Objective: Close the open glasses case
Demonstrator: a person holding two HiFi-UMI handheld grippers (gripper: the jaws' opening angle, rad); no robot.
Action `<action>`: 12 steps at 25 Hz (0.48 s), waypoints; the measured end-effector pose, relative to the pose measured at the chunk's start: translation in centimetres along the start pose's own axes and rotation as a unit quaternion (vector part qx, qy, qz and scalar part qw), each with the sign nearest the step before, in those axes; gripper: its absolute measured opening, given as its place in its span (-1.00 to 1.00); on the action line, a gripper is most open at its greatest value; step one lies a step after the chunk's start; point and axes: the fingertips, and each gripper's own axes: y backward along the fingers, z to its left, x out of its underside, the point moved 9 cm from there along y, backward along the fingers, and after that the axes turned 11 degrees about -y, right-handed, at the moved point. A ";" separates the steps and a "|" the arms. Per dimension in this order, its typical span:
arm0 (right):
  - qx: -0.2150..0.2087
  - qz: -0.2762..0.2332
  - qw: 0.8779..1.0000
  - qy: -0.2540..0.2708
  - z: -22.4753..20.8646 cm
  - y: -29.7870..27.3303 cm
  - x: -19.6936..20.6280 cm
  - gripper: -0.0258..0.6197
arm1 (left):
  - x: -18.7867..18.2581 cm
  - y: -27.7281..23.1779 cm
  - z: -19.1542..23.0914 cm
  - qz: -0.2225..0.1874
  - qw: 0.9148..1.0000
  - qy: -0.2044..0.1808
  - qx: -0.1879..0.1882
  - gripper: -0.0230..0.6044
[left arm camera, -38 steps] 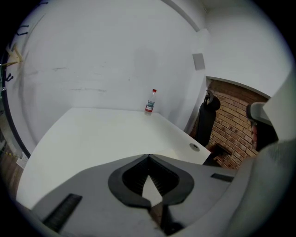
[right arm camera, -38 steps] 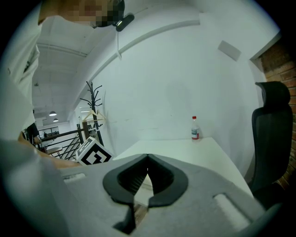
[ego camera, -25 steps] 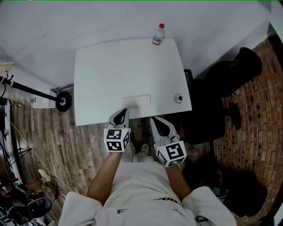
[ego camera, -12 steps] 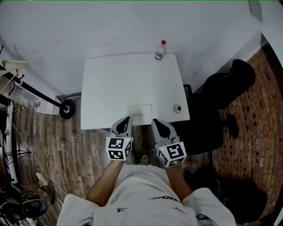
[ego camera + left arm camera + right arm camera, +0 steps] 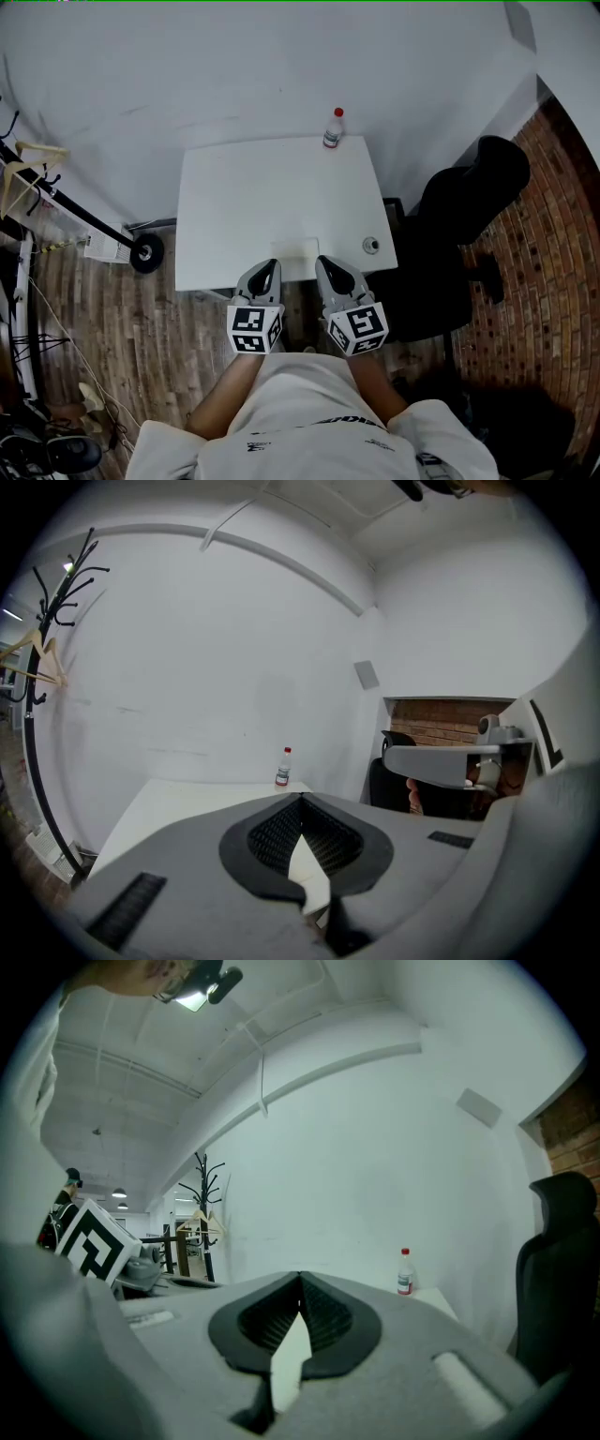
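Both grippers have drawn back toward the person since the earlier frames, when the left one's tips reached over the near left corner of the case. The head camera sits higher too, so the table [image 5: 239, 197] looks smaller.

The left gripper [image 5: 268, 266] has its jaws pressed together at the tips with nothing between them. Its own view shows only a white sliver through the gap behind the pads, either table or case, and I cannot tell which. The right gripper [image 5: 322, 262] is the same, tips meeting and empty.

The glasses case [image 5: 297, 249] lies just ahead of both sets of tips and between them, a pale flat oblong close to the table's near edge. It is too small here to tell how its lid stands.

A bottle [image 5: 333, 128] stands far ahead of the right gripper at the table's back edge. A small round object [image 5: 371, 246] sits off to the right gripper's outer side.

The likely trouble is the case's place near that edge. A push on the lid from tips that are together, with no second gripper bracing the base, would probably skate the light case along the smooth top or tip it off toward the person. White on white also makes the case's outline hard to judge, so a tip may land on the table instead.
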 end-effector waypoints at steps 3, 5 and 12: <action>-0.001 -0.008 1.000 0.003 -0.2 0.1 -0.6 -0.91 | -0.7 0.0 -0.6 -0.010 1.000 -0.010 0.001 -0.94; -0.001 -0.010 1.000 0.004 -0.3 0.3 -0.6 -0.91 | -0.9 0.2 -0.9 -0.015 1.000 -0.014 0.002 -0.94; -0.003 -0.014 1.000 0.001 -0.4 0.3 -0.5 -0.92 | -1.7 -0.1 -1.3 -0.028 0.999 -0.026 0.001 -0.94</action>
